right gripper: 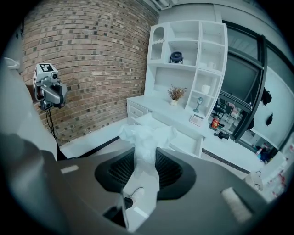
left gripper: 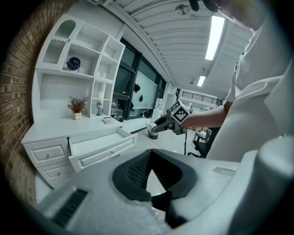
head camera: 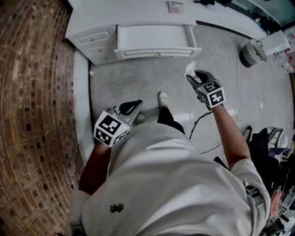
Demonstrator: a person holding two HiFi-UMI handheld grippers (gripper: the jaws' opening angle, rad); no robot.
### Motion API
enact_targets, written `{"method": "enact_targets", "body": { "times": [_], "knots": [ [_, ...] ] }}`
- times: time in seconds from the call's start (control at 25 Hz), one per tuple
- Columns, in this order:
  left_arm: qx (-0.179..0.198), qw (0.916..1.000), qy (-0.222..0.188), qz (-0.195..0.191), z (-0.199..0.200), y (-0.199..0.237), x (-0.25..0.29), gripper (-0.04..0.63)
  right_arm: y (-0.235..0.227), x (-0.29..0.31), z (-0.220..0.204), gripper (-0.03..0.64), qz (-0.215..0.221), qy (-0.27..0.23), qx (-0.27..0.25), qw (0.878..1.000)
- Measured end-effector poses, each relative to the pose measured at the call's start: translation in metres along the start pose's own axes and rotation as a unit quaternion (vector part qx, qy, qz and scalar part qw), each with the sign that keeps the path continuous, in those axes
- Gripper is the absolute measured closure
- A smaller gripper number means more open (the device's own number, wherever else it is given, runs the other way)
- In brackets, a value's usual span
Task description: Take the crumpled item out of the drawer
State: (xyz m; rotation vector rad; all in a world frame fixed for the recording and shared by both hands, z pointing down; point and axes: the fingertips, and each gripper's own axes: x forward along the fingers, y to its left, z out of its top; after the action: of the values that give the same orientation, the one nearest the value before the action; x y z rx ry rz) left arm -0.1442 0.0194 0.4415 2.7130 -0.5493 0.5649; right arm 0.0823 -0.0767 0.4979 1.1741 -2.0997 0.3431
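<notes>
The white drawer [head camera: 154, 39] of the low cabinet stands pulled open, and its inside looks bare. My right gripper [head camera: 190, 76] hangs over the floor in front of it, shut on the crumpled white item [head camera: 190, 69]. In the right gripper view the crumpled item [right gripper: 147, 137] sticks out past the black pads [right gripper: 167, 170], with the drawer [right gripper: 188, 140] behind it. My left gripper [head camera: 137, 103] is low at the left, near the person's body, its tips together and nothing between them. From the left gripper view, the right gripper [left gripper: 161, 123] and the item [left gripper: 149, 125] show to the right of the drawer [left gripper: 98, 147].
A brick wall [head camera: 32, 92] runs along the left. A calculator [head camera: 176, 7] lies on the cabinet top. A round bin [head camera: 252, 53] stands at the right, and cables [head camera: 203, 120] trail over the grey floor. White shelves [left gripper: 78, 59] rise above the cabinet. The person's shoe [head camera: 163, 98] is between the grippers.
</notes>
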Motion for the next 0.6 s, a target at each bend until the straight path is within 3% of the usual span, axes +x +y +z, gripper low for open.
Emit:
{"method": "enact_targets", "body": {
  "times": [0.6],
  "knots": [
    [0.008,1.0,-0.001,0.001,0.004,-0.005,-0.001,0.588,0.016,-0.018,0.005,0.472,0.013,-0.012,-0.001,1.0]
  ]
}}
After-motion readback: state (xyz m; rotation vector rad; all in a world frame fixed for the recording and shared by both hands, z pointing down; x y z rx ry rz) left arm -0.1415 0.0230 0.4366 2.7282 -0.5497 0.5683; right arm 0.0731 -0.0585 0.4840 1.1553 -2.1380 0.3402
